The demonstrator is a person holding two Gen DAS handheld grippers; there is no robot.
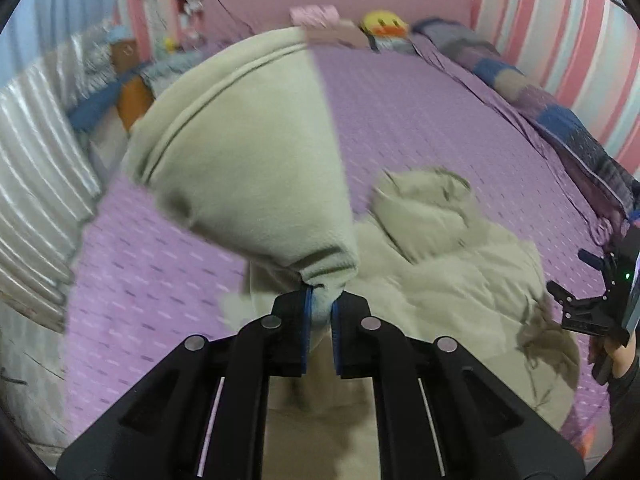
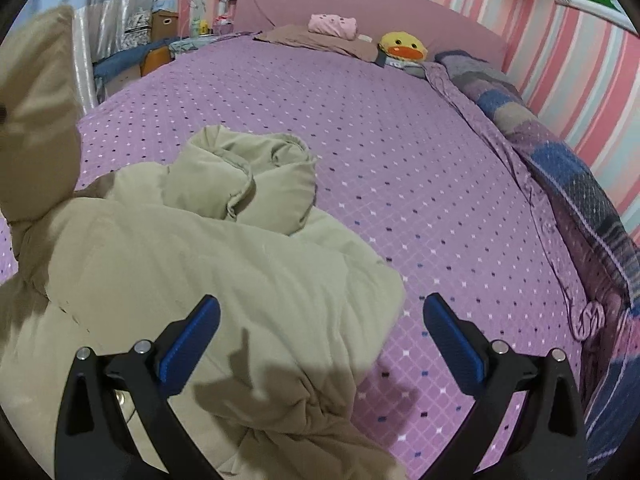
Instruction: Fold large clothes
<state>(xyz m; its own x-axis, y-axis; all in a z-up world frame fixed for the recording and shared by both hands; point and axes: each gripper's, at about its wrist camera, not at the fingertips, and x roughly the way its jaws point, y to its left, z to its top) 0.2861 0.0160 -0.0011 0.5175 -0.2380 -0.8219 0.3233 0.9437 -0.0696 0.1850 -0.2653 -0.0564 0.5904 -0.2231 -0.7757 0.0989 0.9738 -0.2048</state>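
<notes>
A sleeve [image 1: 256,152] of the beige coat [image 2: 208,264] is pinched by the left hand-held gripper [image 1: 320,312]; the coat is heaped on the bed [image 2: 400,152], left of the wide-open, empty right hand-held gripper [image 2: 320,320].

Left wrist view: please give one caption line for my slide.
Left tool shut on a lifted part of the puffy beige padded jacket above the purple dotted bedspread.

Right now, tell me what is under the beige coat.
The coat lies on the purple bedspread, which shows all round it. The left gripper lifts one part. Anything beneath the heap is hidden.
</notes>
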